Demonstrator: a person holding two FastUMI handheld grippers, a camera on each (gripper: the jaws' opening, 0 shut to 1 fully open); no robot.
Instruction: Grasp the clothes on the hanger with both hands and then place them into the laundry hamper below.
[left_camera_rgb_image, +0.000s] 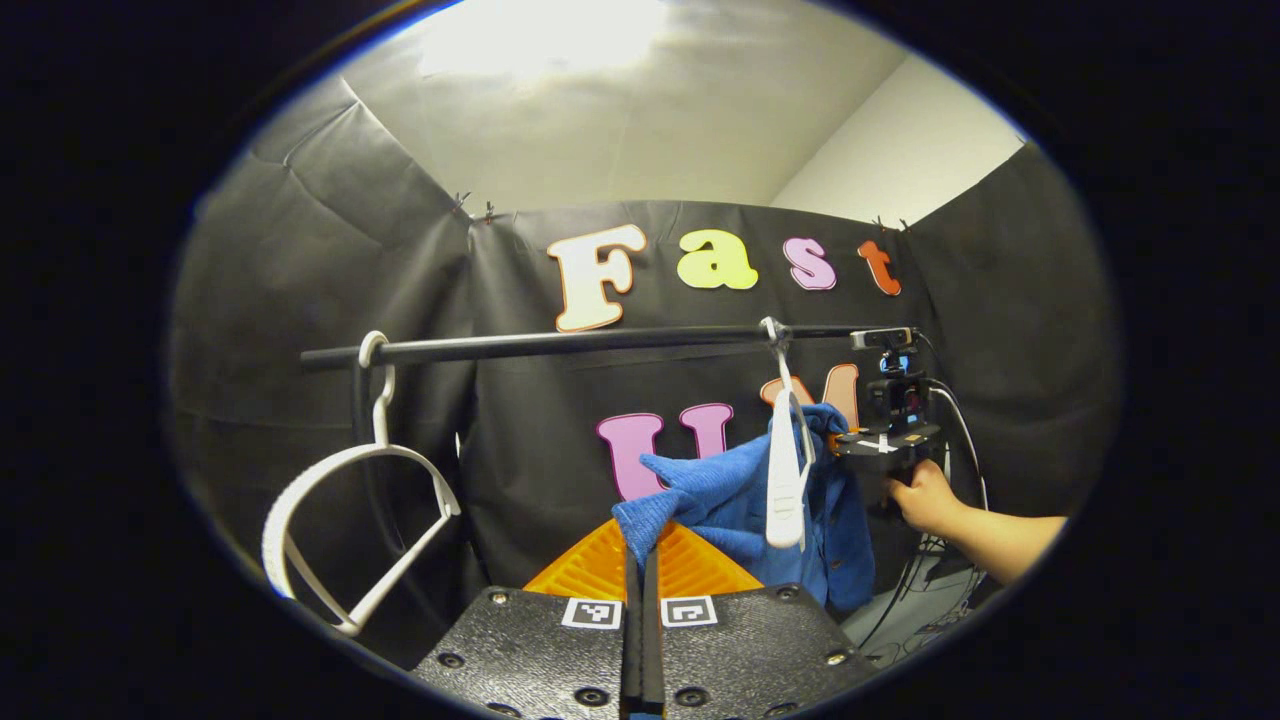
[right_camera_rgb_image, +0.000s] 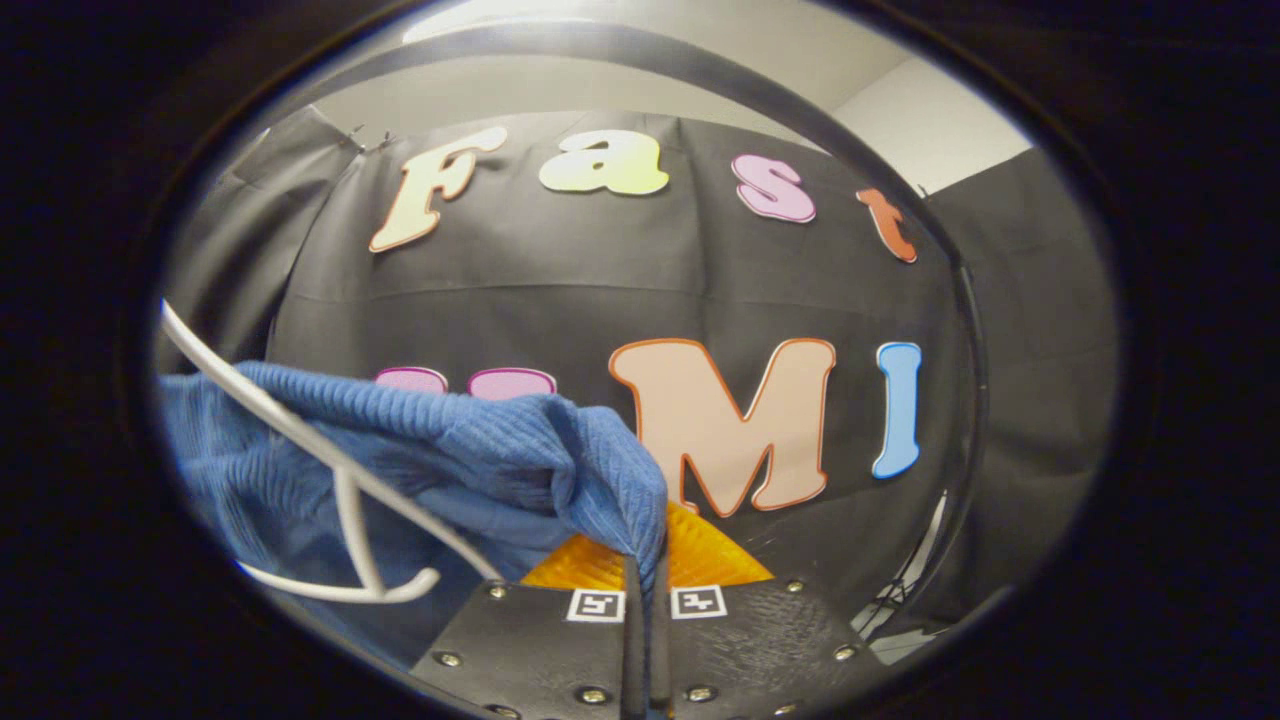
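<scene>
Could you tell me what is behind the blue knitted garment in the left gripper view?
Behind the blue knitted garment hangs the booth's black cloth wall. The white plastic hanger hangs in front of it. The garment covers the wall's lower part.

Blue garment (left_camera_rgb_image: 740, 495): soft ribbed knit cloth, matt. White hanger (left_camera_rgb_image: 785, 470): smooth glossy plastic; second hanger (left_camera_rgb_image: 340, 520) with ridged grip along shoulder. Rail (left_camera_rgb_image: 600, 343): smooth dark tube, faint sheen. Booth wall (left_camera_rgb_image: 400, 300): matt, creased black fabric.
</scene>
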